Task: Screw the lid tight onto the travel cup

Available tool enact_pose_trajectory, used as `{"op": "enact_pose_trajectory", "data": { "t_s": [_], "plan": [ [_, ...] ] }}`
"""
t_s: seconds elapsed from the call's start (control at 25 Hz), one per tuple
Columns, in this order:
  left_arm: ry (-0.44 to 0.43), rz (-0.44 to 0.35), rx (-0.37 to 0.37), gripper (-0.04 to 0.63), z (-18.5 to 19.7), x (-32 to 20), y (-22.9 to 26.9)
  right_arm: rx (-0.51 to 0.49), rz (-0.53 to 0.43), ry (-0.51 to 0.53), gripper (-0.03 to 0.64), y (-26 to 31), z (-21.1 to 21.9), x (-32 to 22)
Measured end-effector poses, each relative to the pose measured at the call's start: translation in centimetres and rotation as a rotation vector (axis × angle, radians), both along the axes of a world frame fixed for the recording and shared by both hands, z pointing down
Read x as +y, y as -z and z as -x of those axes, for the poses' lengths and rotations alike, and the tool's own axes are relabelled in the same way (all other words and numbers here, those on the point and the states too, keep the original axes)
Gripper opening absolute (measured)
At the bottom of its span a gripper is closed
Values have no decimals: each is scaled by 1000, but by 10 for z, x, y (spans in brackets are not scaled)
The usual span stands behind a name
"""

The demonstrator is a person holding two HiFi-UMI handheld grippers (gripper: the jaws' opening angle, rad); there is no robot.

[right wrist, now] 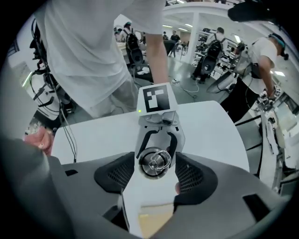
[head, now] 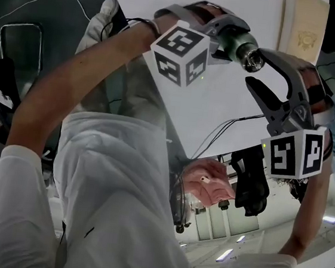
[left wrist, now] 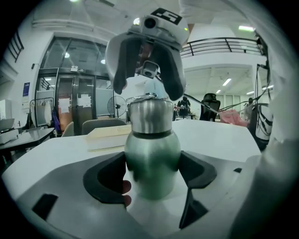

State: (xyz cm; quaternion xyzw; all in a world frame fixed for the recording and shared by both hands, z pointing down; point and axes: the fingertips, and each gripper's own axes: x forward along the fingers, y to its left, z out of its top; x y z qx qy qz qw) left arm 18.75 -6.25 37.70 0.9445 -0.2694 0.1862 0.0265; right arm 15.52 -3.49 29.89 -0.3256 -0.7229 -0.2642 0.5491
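My left gripper [left wrist: 152,175] clamps the travel cup [left wrist: 152,156] above the white tabletop [right wrist: 93,135]; the lid [right wrist: 155,162] sits on it; my right gripper [right wrist: 155,175] straddles the lid, jaws spread, gripping nothing; probably more tightening remains.

Light: bright, even; ceiling strips [left wrist: 227,82] far beyond the left gripper [left wrist: 153,175].
Glare: soft sheen on the travel cup [left wrist: 152,144] between its jaws.
Blur: cup's lower body smeared.
Edges: fisheye bending, black corners.

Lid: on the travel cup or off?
On: the steel lid sits squarely atop the green cup; how tightly it is screwed, cannot tell.
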Motion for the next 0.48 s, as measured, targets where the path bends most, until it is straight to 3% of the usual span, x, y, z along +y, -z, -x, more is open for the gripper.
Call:
{"op": "enact_pose_trajectory", "data": {
  "t_s": [0.24,0.48],
  "plan": [
    [-1,2,5,353,0,0,0,65,-65,200,242,-20,-4,0],
    [9,35,34,351,0,0,-2,59,-107,145,239,-22,-3,-3]
  ]
}}
